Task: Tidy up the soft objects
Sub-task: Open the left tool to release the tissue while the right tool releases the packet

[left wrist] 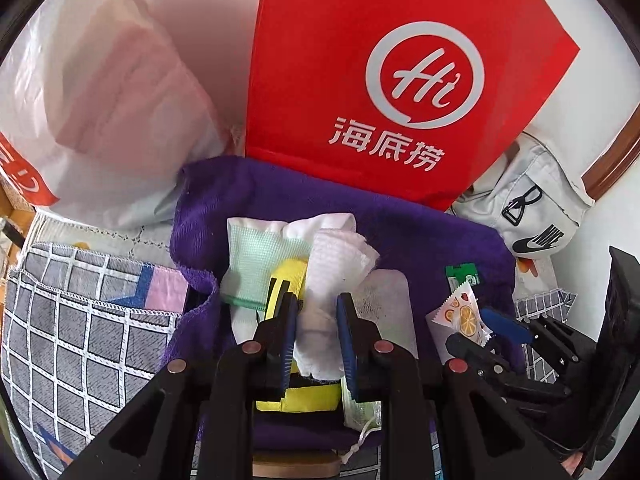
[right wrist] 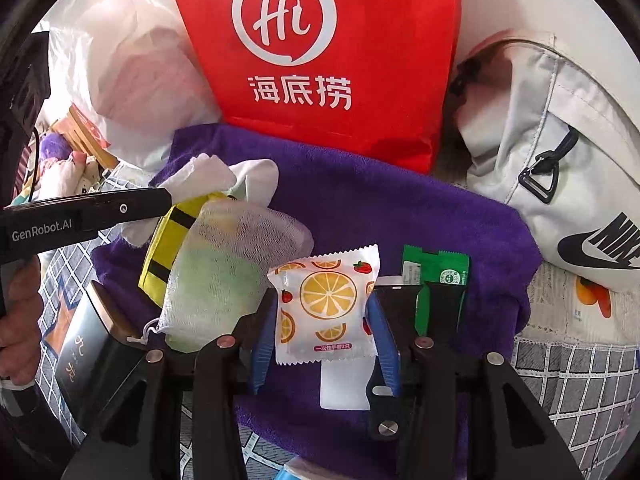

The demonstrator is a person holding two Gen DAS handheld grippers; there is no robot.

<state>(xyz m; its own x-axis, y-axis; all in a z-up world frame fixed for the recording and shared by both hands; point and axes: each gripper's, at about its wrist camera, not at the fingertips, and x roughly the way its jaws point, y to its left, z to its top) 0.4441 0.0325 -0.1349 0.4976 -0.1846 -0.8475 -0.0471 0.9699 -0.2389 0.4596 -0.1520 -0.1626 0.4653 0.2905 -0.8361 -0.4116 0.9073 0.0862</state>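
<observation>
A purple towel (left wrist: 420,236) (right wrist: 380,208) lies spread in front of me. On it sits a pile of a green mesh pouch (left wrist: 256,256) (right wrist: 216,276), a yellow pouch (left wrist: 286,276) (right wrist: 168,248) and a white cloth (left wrist: 340,264) (right wrist: 208,180). My left gripper (left wrist: 317,304) is shut on the white cloth. My right gripper (right wrist: 322,300) has its jaws around a white packet printed with orange slices (right wrist: 326,304) (left wrist: 460,316). A green packet (right wrist: 436,280) (left wrist: 462,274) lies to the right of that packet.
A red bag with a "Hi" logo (left wrist: 380,64) (right wrist: 320,52) stands behind the towel. A white plastic bag (left wrist: 112,100) is at the left, a grey Nike bag (right wrist: 560,168) (left wrist: 536,216) at the right. A dark box (right wrist: 84,344) lies at the left on checked fabric (left wrist: 76,328).
</observation>
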